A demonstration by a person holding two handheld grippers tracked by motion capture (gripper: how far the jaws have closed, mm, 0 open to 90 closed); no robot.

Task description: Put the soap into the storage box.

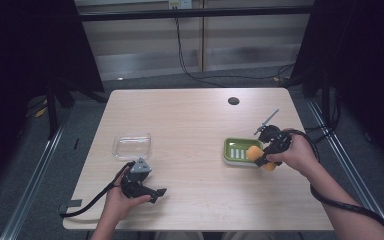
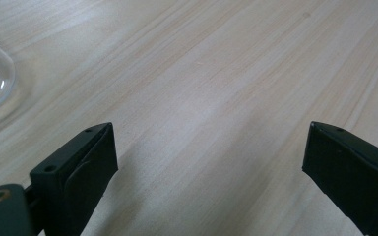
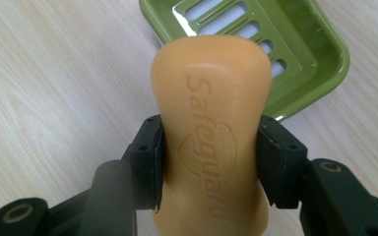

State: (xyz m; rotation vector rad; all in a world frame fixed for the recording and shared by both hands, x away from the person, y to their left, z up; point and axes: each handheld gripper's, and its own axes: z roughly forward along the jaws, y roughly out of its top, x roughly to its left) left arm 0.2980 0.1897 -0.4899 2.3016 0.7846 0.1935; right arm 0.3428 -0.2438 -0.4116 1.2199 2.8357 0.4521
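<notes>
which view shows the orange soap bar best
The right gripper view: the orange soap bar is close up, clamped at its waist between the black jaws, lettering readable. The high view shows it small, beside the green slotted dish.

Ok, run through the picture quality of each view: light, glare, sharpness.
High view: dim, dark corners, table evenly lit, fairly soft. Left gripper view: bright glare on the wood, fingers blurred. Right gripper view: soap bar sharp enough to read its lettering, green soap dish glossy.
</notes>
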